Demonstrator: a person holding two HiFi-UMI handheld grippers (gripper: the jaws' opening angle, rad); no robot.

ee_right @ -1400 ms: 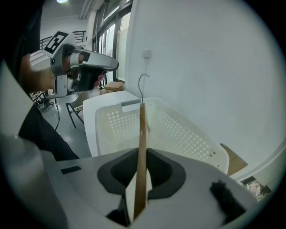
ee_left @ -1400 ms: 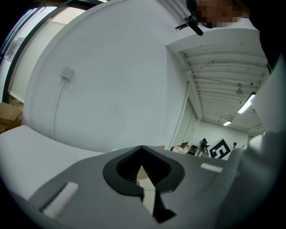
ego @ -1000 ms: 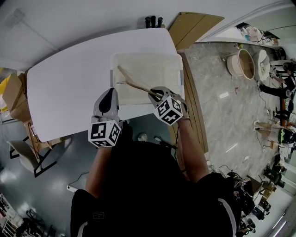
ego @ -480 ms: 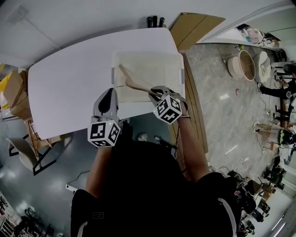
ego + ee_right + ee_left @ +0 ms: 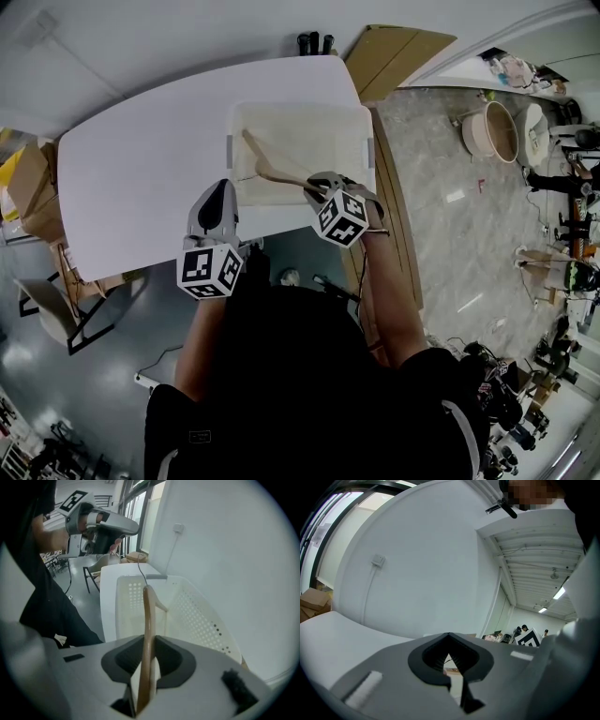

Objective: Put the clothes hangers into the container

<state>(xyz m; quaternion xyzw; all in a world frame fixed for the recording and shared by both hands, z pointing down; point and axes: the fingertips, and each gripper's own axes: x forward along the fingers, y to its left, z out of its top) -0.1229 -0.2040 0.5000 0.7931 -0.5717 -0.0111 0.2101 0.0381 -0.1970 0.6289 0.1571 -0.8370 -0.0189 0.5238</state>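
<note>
Hanger [image 5: 270, 167]: wood, tan, thin curved arm, smooth. Lies slantwise inside container [image 5: 300, 112], far end down near left wall, near end up at front rim, between jaws of right gripper [image 5: 319, 185].

Right gripper jaws opening; hanger arm [image 5: 148, 630] stands between dark pads, sliver of gap beside it.

Container: white plastic, rectangular, walls [image 5: 199, 620] perforated with rows of small holes; holds hanger only. Sits on white table [image 5: 141, 178], rounded corners.

Left gripper [image 5: 221, 192] above table edge, jaws together, nothing between.
</note>
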